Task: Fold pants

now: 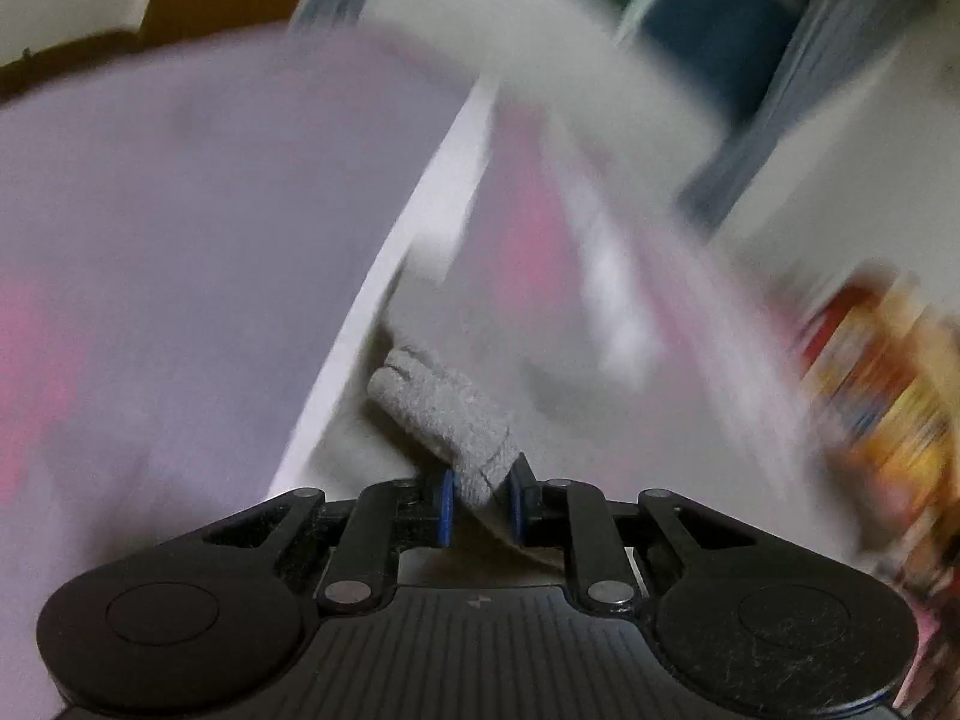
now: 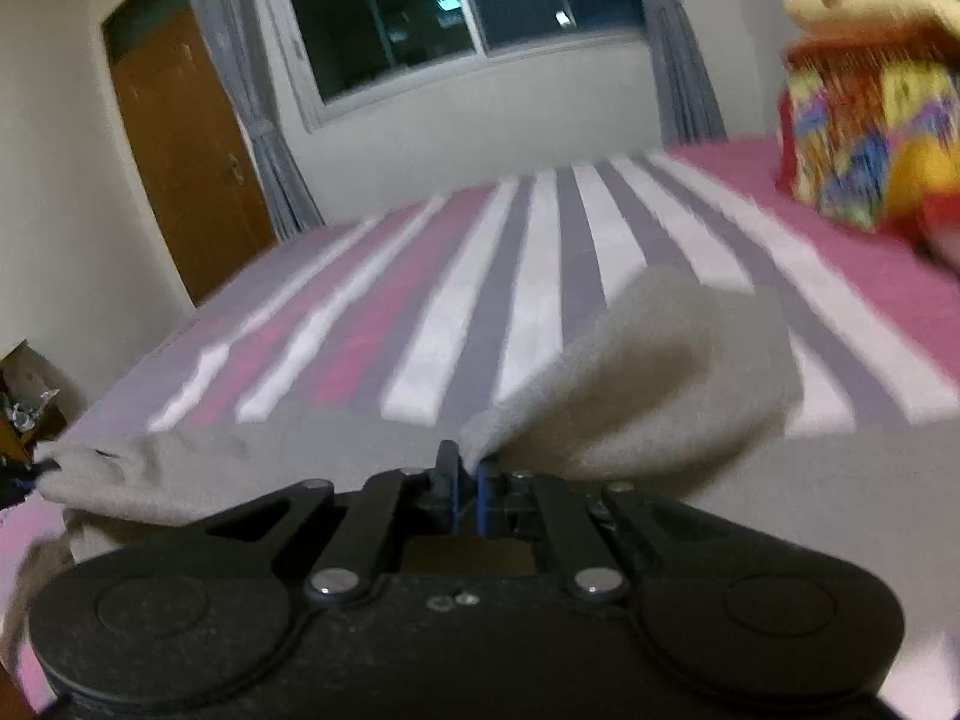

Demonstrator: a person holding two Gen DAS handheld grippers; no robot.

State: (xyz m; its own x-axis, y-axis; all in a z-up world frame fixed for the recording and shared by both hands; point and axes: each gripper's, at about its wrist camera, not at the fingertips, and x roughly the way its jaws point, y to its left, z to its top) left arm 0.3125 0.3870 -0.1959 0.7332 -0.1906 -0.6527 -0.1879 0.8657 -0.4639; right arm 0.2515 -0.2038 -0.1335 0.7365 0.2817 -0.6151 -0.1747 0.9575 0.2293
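Striped bedspread (image 2: 540, 276), brown door (image 2: 186, 162), dark window (image 2: 456, 6), grey curtains (image 2: 684, 54), colourful bundle (image 2: 864, 120)

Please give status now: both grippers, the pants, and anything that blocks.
Left gripper shut on pants cuff. Right gripper shut on pants edge. Pants lifted over striped bed. Nothing blocking seen; left view blurred.

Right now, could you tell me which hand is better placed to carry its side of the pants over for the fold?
Probably the right gripper: its jaws pinch a lifted fold of the beige pants, with open striped bedspread ahead. The left gripper grips only a bunched hem, its view blurred.
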